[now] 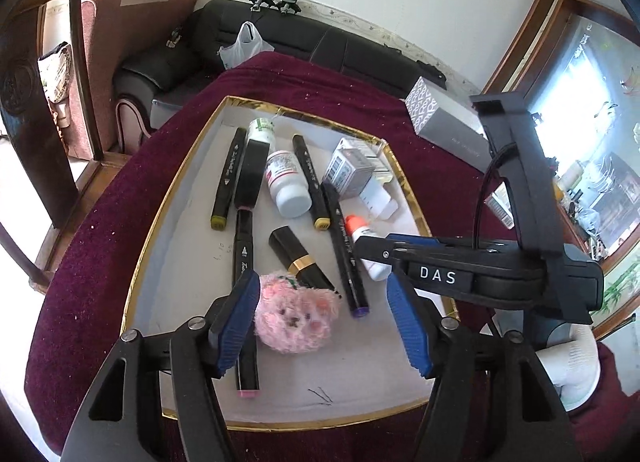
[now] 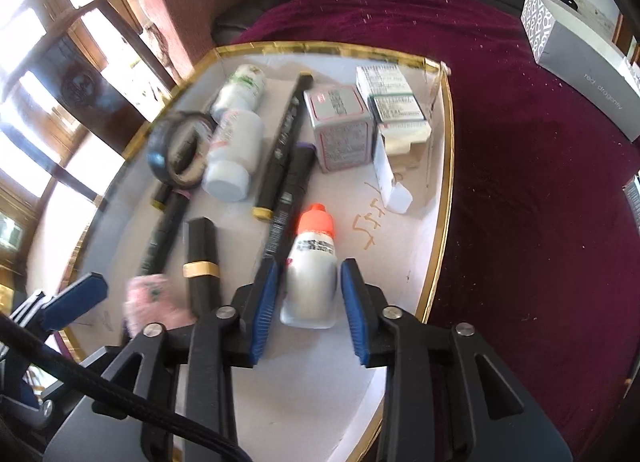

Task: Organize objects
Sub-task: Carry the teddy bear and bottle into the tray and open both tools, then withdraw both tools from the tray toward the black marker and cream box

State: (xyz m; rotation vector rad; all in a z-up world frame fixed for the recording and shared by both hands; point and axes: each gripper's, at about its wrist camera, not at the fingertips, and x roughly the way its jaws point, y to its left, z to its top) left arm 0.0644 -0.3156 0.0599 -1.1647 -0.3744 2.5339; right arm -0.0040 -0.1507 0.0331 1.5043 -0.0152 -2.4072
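A shallow white tray with a gold rim [image 1: 175,182] lies on a dark red cloth. In it rest several black markers [image 1: 229,178], two white pill bottles [image 1: 287,182], a roll of black tape [image 1: 251,174], a black and gold tube [image 1: 300,262] and small boxes [image 1: 352,172]. My left gripper [image 1: 322,322] is open around a pink plush toy [image 1: 296,318], which lies beside its left pad with a wide gap on the right. My right gripper [image 2: 310,314] is open astride a white bottle with an orange cap [image 2: 311,262]; narrow gaps show at both pads.
A long grey box [image 1: 448,122] lies on the red cloth [image 2: 520,182] right of the tray. A black sofa [image 1: 320,42] and a wooden chair [image 1: 48,102] stand past the table's far edge. A white-gloved hand [image 1: 572,366] holds the right gripper's body.
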